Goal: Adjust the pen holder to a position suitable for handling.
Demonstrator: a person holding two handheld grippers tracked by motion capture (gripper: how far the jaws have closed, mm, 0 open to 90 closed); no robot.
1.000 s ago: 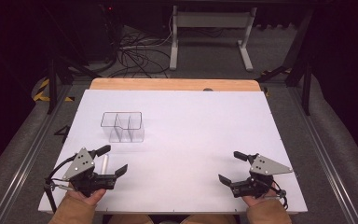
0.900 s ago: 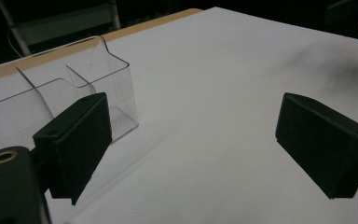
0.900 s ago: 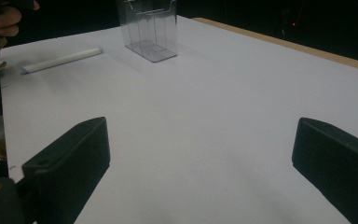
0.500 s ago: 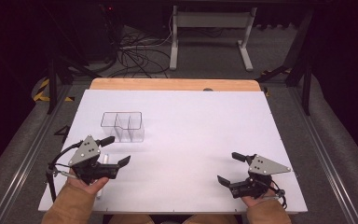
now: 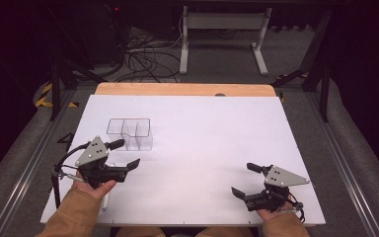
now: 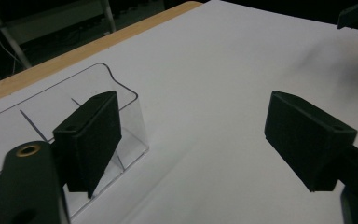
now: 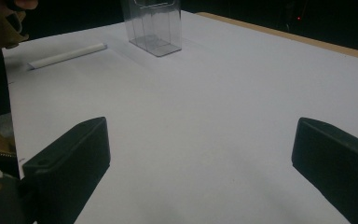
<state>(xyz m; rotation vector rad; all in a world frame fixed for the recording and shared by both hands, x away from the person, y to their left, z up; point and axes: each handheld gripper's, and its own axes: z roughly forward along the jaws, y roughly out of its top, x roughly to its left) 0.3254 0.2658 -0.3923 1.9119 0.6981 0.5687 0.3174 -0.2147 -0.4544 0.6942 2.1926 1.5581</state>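
Clear plastic organizer (image 5: 130, 132): light, stiff, slick; take a thin outer wall. Left gripper (image 5: 123, 154) has just been closing, jaws wide apart, empty. Right gripper (image 5: 243, 178) wide open, empty.

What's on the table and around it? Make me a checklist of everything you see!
Surface: white table top, bare in the middle, with a wooden strip along its far edge.
Job's things: clear divided box, upright, compartments look empty; white stick lying flat near the left hand.
Clutter: nothing seen.
Grippers: left gripper open beside the box, jaws have just been closing a little, nothing between them; right gripper open, nothing between its jaws.
Cables: a black cable trails from the left gripper; a tangle of cables lies on the floor.
Surroundings: dark room, white metal stand behind the table.
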